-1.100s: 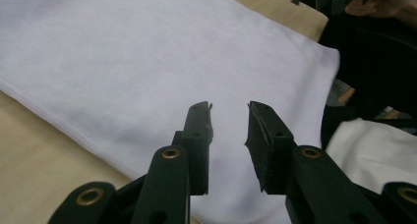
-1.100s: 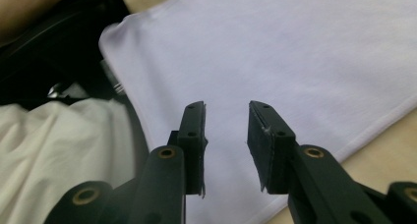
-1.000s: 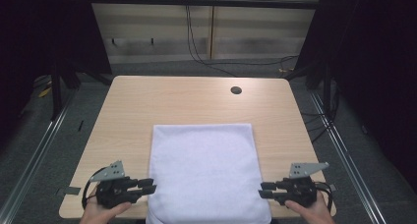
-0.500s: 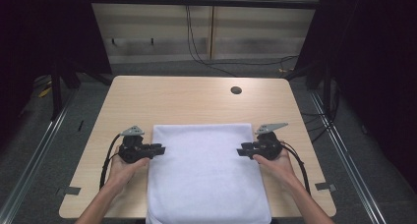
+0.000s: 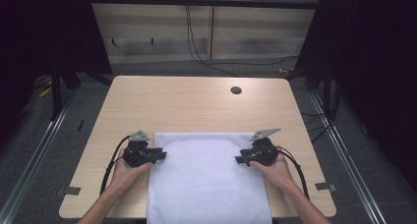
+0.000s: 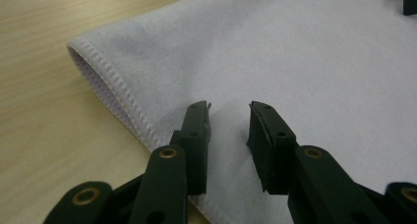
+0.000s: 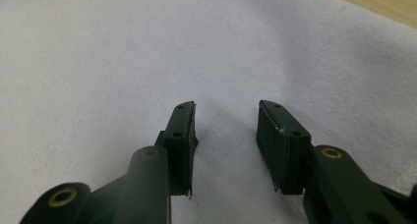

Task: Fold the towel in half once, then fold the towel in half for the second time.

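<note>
White folded towel (image 5: 209,177) lies flat on the worktop (image 5: 196,106), near edge hanging over the front. Left hand-held gripper (image 6: 228,123) jaws apart over the left hemmed edge; right hand-held gripper (image 7: 223,130) jaws have just been opening, nothing clamped. Soft, light, limp: pinch at far corners through all layers.

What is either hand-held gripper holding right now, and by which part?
Nothing. Both the left hand-held gripper and right hand-held gripper stand open over the white towel, with no fold pinched.
</note>
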`<state>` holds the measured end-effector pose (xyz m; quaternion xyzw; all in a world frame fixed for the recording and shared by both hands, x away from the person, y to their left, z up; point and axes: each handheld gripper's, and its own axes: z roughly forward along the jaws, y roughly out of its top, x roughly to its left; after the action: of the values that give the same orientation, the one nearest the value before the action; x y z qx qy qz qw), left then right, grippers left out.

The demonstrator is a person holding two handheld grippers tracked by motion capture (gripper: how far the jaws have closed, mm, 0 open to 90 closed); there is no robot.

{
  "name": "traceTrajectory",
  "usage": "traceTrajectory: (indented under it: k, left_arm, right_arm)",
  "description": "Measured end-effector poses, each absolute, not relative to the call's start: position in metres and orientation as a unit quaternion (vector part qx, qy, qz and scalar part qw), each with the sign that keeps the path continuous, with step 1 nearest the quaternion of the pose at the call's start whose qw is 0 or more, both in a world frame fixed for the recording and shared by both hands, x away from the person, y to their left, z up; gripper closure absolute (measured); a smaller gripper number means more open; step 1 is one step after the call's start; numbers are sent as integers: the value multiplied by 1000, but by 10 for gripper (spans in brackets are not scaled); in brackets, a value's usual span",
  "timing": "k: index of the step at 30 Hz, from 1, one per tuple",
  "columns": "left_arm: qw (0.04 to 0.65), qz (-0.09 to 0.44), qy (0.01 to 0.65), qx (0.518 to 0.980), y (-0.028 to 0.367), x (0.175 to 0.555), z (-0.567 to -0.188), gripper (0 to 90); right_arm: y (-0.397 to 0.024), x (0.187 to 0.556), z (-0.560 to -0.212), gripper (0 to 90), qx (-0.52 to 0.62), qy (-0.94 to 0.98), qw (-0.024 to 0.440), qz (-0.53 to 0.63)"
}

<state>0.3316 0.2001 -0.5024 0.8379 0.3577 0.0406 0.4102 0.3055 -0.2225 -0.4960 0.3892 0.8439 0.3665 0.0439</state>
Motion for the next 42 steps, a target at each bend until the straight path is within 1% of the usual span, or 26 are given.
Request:
traceTrajectory:
  k: [2,4,7,11,14,17,18,20,22,24,25,26,29,31,33,35,37,39,41,42]
  left_arm:
    - [409,33,353,841,200,325,-501,679]
    - [404,41,348,845,200,319,-499,667]
    - [411,30,338,846,202,318,-496,629]
    - [436,44,365,822,213,336,-486,612]
    - [443,80,382,807,219,352,-480,605]
    - [443,82,399,799,223,369,-483,593]
    - [440,75,405,798,224,374,-485,593]
    - [430,76,404,804,224,379,-487,575]
    - [435,75,408,799,224,382,-488,569]
    - [443,76,407,795,223,385,-488,556]
    - [440,80,407,796,223,386,-489,553]
    - [432,78,409,800,223,387,-489,543]
    - [434,73,411,798,223,389,-490,520]
    - [434,71,407,800,222,390,-491,508]
    - [433,58,402,805,219,391,-494,495]
    - [423,60,399,811,214,390,-497,485]
    - [414,59,390,820,211,390,-500,473]
    - [401,58,391,826,210,391,-504,466]
    - [409,57,389,823,213,392,-505,503]
    - [411,48,385,825,214,392,-505,544]
  right_arm:
    - [-221,295,-493,594,384,853,41,351]
    - [-221,287,-491,588,383,854,36,351]
    - [-228,286,-481,576,380,844,49,376]
    - [-246,303,-467,570,397,822,81,399]
    - [-260,324,-464,560,421,805,100,406]
    - [-270,342,-467,559,434,796,103,409]
    - [-272,346,-469,558,438,795,107,407]
    - [-276,356,-475,558,444,789,100,413]
    - [-277,361,-482,547,450,788,99,408]
    - [-277,364,-488,548,455,787,111,401]
    - [-277,365,-490,555,454,788,102,402]
    - [-278,365,-491,556,451,788,91,409]
    - [-277,360,-489,556,438,797,72,408]
    - [-276,353,-490,555,438,804,69,397]
    - [-276,351,-494,555,437,812,69,381]
    - [-278,351,-499,575,442,811,65,378]
    - [-280,351,-501,616,440,813,56,377]
    - [-280,351,-501,642,443,811,57,377]
    - [-278,351,-501,675,442,812,55,377]
    - [-278,351,-502,721,442,812,53,378]
